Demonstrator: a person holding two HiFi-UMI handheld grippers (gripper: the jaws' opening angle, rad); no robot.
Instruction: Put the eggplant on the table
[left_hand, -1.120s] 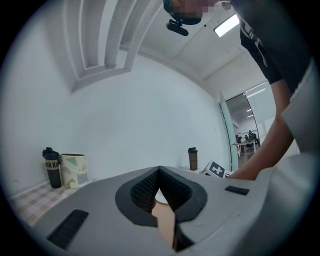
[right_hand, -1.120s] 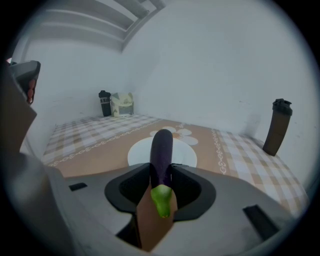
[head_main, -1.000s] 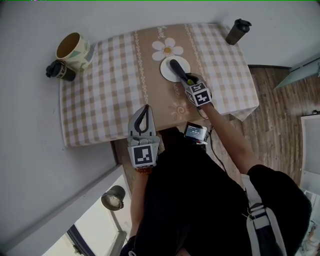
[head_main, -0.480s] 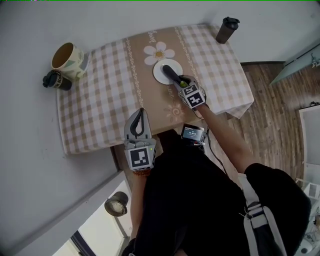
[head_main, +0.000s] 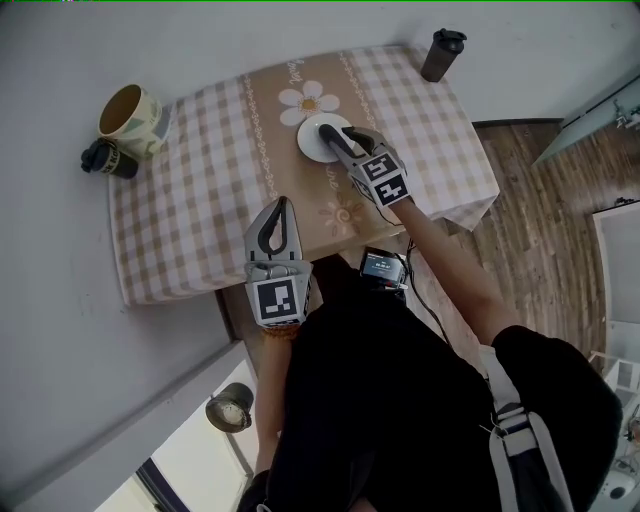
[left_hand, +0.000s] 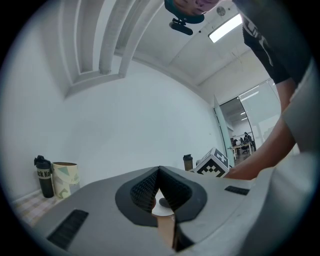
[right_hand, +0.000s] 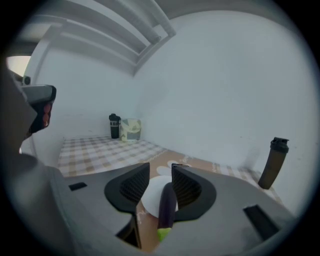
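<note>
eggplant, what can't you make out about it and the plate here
- Right gripper view: the eggplant sits between the open jaws of the right tool. Whether it rests on the plate or is lifted cannot be told. The jaws cover the plate's sides.
- Head view: the right tool hides the eggplant's stem end.
- Left gripper view: the left tool blocks nearly all of the plate.

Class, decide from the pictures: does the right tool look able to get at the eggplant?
Probably yes: the right tool has its jaws apart either side of the eggplant on the plate, nothing blocking.
</note>
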